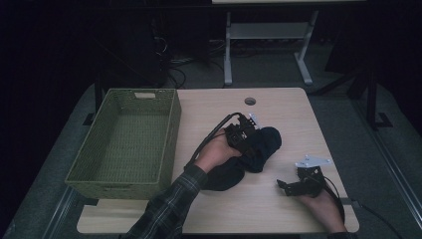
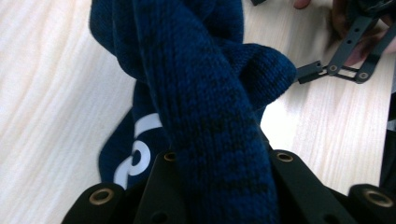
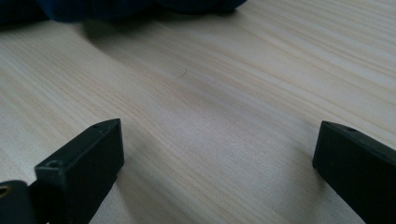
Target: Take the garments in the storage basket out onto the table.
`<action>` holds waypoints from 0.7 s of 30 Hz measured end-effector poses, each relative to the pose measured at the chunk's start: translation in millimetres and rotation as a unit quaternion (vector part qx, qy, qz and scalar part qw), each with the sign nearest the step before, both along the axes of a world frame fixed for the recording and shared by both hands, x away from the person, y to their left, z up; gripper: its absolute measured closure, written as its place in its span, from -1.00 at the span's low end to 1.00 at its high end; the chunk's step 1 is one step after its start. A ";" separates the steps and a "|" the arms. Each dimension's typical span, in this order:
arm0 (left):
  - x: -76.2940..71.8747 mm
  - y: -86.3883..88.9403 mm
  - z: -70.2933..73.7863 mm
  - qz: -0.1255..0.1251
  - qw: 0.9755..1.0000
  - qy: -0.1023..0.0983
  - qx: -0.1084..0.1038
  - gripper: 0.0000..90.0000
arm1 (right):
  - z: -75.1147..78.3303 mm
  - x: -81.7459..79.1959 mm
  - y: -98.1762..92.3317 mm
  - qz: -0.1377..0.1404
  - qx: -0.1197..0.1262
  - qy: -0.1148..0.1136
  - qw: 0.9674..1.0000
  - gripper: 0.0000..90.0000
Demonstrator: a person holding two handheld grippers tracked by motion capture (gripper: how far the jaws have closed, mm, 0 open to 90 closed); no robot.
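Observation:
A dark blue knit garment (image 1: 259,147) lies bunched at the middle of the light wood table (image 1: 288,107). My left gripper (image 1: 245,134) is shut on a thick fold of this knit garment (image 2: 210,121), which runs up between its jaws in the left gripper view; a white printed mark shows on the cloth lower left. My right gripper (image 1: 288,185) rests low at the table's front right, open, its jaws (image 3: 219,163) wide apart over bare wood with nothing between them. The garment's edge (image 3: 116,9) lies just beyond it.
An empty green woven basket (image 1: 127,142) stands along the table's left side. A round cable hole (image 1: 250,101) sits near the far edge. Beyond the table are a white desk frame (image 1: 268,45) and floor cables. Bare wood shows at the far right.

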State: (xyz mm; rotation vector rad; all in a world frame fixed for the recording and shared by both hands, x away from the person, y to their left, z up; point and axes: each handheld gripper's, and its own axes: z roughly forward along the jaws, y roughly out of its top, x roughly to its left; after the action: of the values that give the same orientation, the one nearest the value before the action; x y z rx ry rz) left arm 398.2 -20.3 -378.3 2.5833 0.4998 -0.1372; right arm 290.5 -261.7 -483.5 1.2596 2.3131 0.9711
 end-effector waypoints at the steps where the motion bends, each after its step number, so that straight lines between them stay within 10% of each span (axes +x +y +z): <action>1: 0.8 -0.5 -4.0 -0.001 1.000 0.002 0.003 0.71 | 0.1 -0.1 0.0 0.000 0.000 0.000 1.000 -0.97; 16: 12.8 1.6 -45.6 0.018 0.999 0.036 -0.007 0.70 | 0.0 -0.1 0.1 0.000 0.001 0.000 1.000 -0.97; 21: 8.0 2.1 -35.7 0.016 0.999 0.036 -0.013 0.19 | 0.0 -0.1 0.1 0.000 0.001 0.001 1.000 -0.97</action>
State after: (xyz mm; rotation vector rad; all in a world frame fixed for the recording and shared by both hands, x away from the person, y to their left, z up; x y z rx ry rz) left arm 406.2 -18.3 -414.0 2.5512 0.5615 -0.2260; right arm 290.4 -261.5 -483.4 1.2621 2.3129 0.9728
